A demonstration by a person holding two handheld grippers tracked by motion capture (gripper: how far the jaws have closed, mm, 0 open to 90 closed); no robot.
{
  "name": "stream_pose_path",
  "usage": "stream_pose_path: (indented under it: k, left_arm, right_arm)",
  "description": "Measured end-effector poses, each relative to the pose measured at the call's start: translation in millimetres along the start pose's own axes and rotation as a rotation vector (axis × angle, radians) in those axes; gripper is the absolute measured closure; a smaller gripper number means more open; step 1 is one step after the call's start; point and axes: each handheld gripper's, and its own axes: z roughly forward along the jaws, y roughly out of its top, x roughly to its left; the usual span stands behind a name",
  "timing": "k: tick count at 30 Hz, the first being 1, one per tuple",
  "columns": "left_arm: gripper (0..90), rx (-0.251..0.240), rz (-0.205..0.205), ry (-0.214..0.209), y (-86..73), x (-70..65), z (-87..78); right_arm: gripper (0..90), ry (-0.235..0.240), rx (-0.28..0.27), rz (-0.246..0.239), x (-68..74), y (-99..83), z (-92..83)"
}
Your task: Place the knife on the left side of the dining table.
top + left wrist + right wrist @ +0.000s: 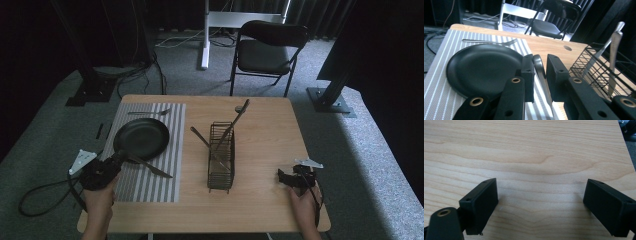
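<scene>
Left gripper (pixel 540 75) closed around a knife (pixel 541 75) beside the plate (pixel 481 67).
Its jaws stood narrowly apart with the knife's handle between them, blade running toward 4 o'clock over the striped mat (pixel 155 175). The right gripper (pixel 541 205), jaws spread wide, hovered over bare table (pixel 536 150) at 3 o'clock of the rack (pixel 221 157).

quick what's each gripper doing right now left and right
Left gripper: jaws around a table knife beside the black plate; a gap shows on one side, so grip cannot be told.
Right gripper: open, holding nothing.
</scene>
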Motion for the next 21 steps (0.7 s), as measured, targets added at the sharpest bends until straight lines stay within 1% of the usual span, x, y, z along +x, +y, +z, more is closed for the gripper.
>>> stream_pose_path:
  k: [1, 2, 6, 9, 12, 13, 15, 16, 18, 21]
  left_arm:
    - [76.3, 0.000, 0.000, 0.000, 0.0, 0.0, 0.0]
    - [76.3, 0.002, -0.009, 0.005, -2.1, 3.0, -2.0]
    - [75.6, -0.001, -0.009, 0.005, -4.4, 4.6, -4.3]
    - [75.3, -0.008, -0.013, 0.011, -6.3, 6.4, -5.7]
    - [74.7, -0.019, -0.016, 0.015, -10.5, 11.1, -6.9]
    - [74.6, -0.017, -0.030, 0.020, -12.5, 14.6, -7.5]
    - [73.8, -0.017, -0.045, 0.025, -15.6, 19.0, -8.1]
    - [73.6, -0.019, -0.061, 0.027, -18.0, 22.5, -8.4]
    - [73.2, -0.020, -0.069, 0.027, -19.6, 24.8, -8.6]
    - [72.1, -0.025, -0.100, 0.036, -26.8, 35.6, -9.3]
  right_arm:
    - [11.6, 0.000, 0.000, 0.000, 0.0, 0.0, 0.0]
    - [11.6, 0.000, 0.000, 0.000, 0.0, 0.0, 0.0]
    - [11.6, 0.000, 0.000, 0.000, 0.0, 0.0, 0.0]
    - [11.6, 0.000, 0.000, 0.000, 0.0, 0.0, 0.0]
    - [11.6, 0.000, 0.000, 0.000, 0.0, 0.0, 0.0]
    - [11.6, 0.000, 0.000, 0.000, 0.0, 0.0, 0.0]
    - [11.6, 0.000, 0.000, 0.000, 0.0, 0.0, 0.0]
    - [11.6, 0.000, 0.000, 0.001, 0.0, 0.0, 0.0]
    - [11.6, 0.000, 0.000, 0.000, 0.0, 0.0, 0.0]
    - [11.6, 0.000, 0.000, 0.000, 0.0, 0.0, 0.0]
